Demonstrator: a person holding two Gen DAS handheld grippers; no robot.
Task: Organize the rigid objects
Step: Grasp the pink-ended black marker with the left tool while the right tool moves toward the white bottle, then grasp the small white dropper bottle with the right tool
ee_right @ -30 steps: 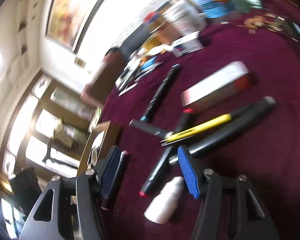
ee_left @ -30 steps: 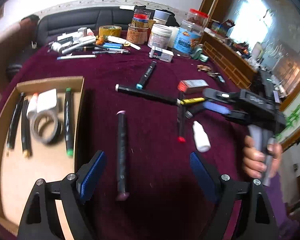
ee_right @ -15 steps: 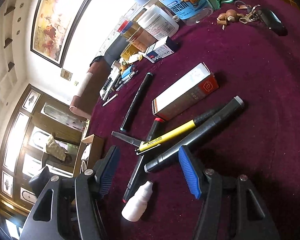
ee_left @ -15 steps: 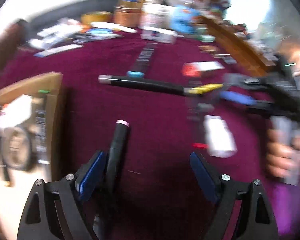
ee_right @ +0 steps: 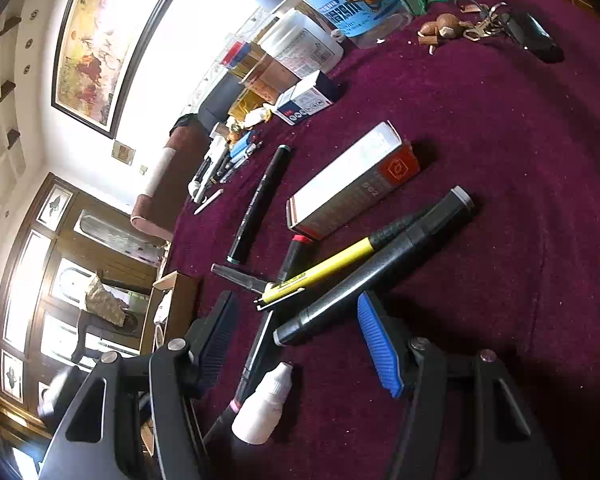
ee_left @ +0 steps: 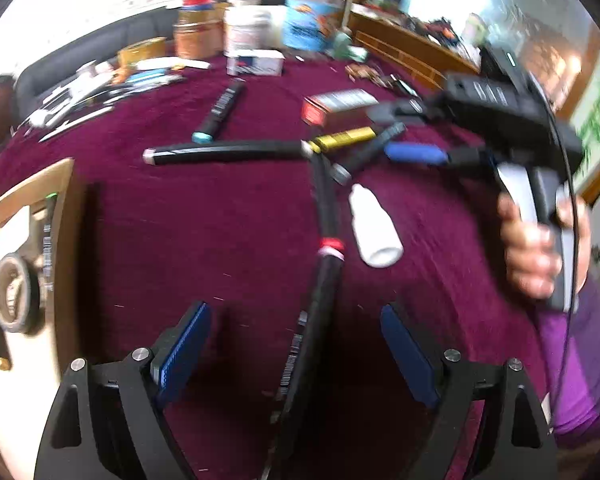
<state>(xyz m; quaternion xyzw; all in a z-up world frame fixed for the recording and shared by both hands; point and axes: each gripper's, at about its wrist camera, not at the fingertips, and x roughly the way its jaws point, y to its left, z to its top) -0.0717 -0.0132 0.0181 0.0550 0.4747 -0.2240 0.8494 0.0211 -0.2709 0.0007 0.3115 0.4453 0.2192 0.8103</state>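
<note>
Between the wide-open pads of the left gripper (ee_left: 296,348) lay a black marker (ee_left: 314,328) on the purple cloth (ee_left: 204,232), not yet touched. It looked light, stiff and smooth, so the middle of its barrel seemed the best place to hold. The right gripper (ee_right: 296,340) hung half open, empty, over a grey marker (ee_right: 372,268).

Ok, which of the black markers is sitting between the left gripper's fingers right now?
The pink-capped black marker, lying lengthwise between the open left gripper, untouched by its fingers. The red-capped marker lies just beyond it; the teal-capped marker is much farther off.
</note>
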